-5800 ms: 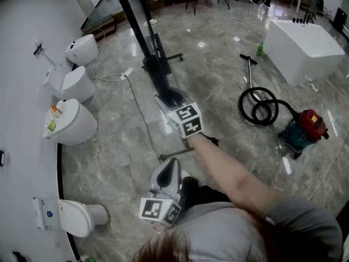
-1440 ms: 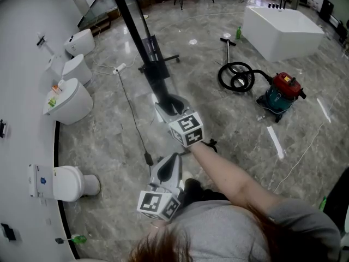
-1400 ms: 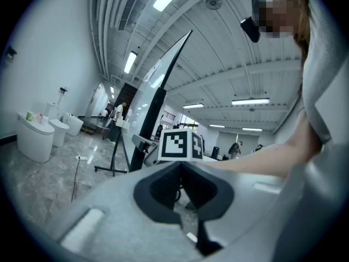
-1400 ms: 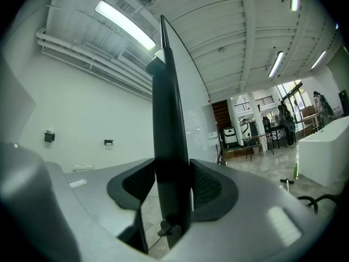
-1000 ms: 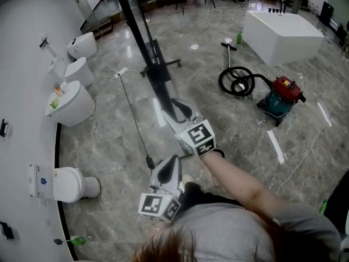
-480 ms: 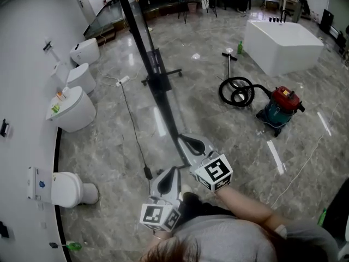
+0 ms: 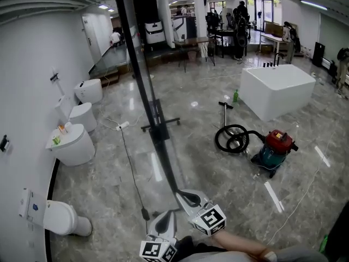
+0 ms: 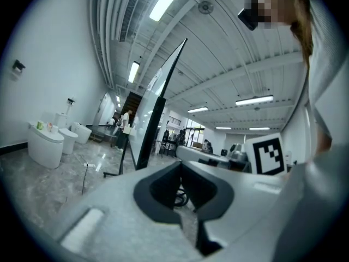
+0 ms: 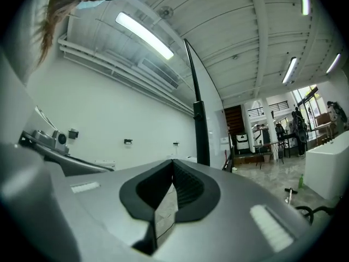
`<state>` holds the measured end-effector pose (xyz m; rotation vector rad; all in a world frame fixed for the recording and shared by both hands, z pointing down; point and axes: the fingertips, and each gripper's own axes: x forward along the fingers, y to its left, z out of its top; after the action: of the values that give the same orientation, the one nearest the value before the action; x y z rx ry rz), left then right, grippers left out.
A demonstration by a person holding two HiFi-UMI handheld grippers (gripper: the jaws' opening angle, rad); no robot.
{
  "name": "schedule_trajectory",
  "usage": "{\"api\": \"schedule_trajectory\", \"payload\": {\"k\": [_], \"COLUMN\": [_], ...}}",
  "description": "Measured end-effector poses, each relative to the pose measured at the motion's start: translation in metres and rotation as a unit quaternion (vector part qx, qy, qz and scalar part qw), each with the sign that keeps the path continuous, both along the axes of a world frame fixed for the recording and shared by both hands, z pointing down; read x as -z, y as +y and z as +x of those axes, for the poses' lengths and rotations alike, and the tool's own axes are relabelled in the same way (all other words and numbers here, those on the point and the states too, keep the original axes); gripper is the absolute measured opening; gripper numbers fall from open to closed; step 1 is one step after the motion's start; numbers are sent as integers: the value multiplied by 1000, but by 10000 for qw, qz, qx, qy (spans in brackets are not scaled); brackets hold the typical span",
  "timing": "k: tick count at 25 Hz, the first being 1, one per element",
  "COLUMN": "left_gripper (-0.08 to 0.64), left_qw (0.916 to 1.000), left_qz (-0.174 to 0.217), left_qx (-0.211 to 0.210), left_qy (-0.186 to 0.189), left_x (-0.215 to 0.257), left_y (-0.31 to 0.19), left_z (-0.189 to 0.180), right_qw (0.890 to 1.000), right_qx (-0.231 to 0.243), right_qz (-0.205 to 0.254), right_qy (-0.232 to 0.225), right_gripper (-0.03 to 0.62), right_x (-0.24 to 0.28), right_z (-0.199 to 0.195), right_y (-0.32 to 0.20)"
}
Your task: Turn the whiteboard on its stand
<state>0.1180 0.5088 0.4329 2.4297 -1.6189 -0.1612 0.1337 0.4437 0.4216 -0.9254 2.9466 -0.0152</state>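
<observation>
Right hand-held gripper [image 7: 184, 194] nearer the person [image 7: 256, 254], level, closed.

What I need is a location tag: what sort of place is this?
Probably a bathroom-fixture showroom: white ceramic toilets line the wall, and a white rectangular bathtub stands on the grey marble floor.

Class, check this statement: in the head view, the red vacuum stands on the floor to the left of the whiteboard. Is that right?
Not right. The red vacuum stands on the floor to the right of the whiteboard, as the head view shows.
</observation>
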Motion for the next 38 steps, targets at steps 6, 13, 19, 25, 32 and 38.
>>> {"api": "schedule_trajectory", "payload": {"k": [6,13,19,25,32,38], "left_gripper": [-3,-3,-3,-3,-3,-3], "left_qw": [9997,9994,9983,9974,9974,9980], "left_qz": [168,77,90,97,222,292], "left_qx": [-127,-204,-424,-573,-572,-469], "left_qy": [-85,-277,-387,-419,-382,-296], "left_x": [14,21,11,10,15,25], "left_y": [4,45,84,114,129,129], "left_z": [-1,-7,-9,3,14,29], "right_qw": [9996,9997,9989,9967,9979,9985], "right_qx": [-59,-251,-430,-647,-395,-66], "right_qz": [256,18,83,25,232,401], "right_qy": [94,-58,-147,-497,-455,-357], "right_gripper": [-5,-5,-5,-5,-3,17], "right_x": [18,15,13,24,27,33], "right_z": [-1,5,9,29,31,35], "right_y": [9,50,91,123,154,166]}}
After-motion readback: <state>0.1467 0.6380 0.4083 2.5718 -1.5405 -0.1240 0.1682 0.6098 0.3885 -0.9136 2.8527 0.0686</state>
